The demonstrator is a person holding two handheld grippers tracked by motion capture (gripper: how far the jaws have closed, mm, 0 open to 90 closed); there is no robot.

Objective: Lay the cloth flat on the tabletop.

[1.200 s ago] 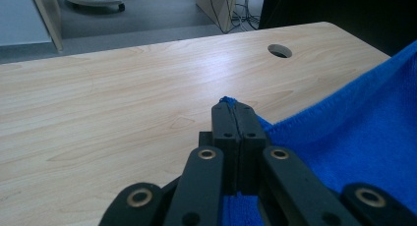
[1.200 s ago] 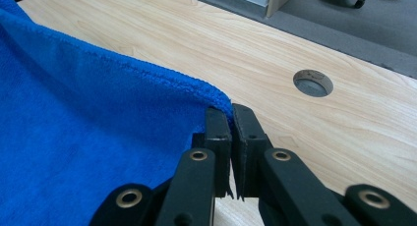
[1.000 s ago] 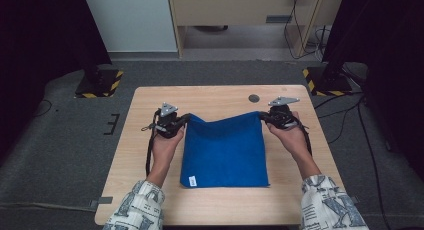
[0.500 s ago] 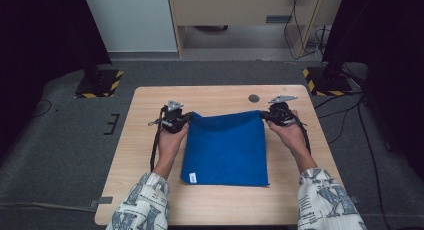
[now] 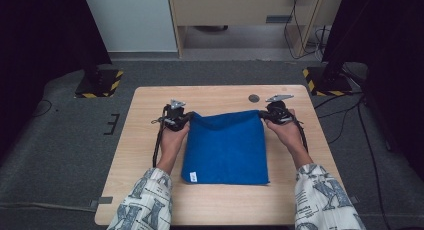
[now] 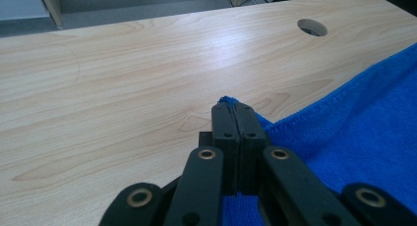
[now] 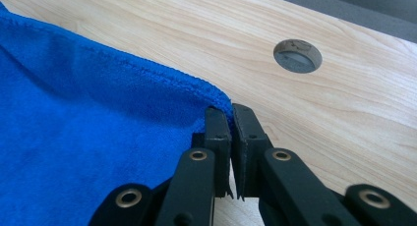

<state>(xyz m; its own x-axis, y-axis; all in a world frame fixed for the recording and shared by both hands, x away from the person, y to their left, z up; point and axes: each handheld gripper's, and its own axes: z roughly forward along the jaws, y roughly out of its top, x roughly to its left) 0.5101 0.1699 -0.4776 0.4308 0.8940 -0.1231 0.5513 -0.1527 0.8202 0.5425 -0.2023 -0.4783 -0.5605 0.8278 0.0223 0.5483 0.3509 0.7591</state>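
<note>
We start with the worktop (image 5: 150, 140), pale wood with a round cable hole (image 5: 254, 98) near its far edge. On it lies our blue towel (image 5: 226, 150), flat over its near part, its white tag (image 5: 193, 177) at the near left corner. Compared with a second ago, the towel's far edge has come lower and moved a little toward the far side, so the cloth looks more stretched out and less bunched between our hands. We read this as the laying-out being nearly done: the far corners are almost down on the wood. Our left tongs (image 6: 235, 113) are clamped on the far left corner, a tuft of blue showing at the tips. Our right tongs (image 7: 231, 119) pinch the far right corner's hem, just short of the hole.
</note>
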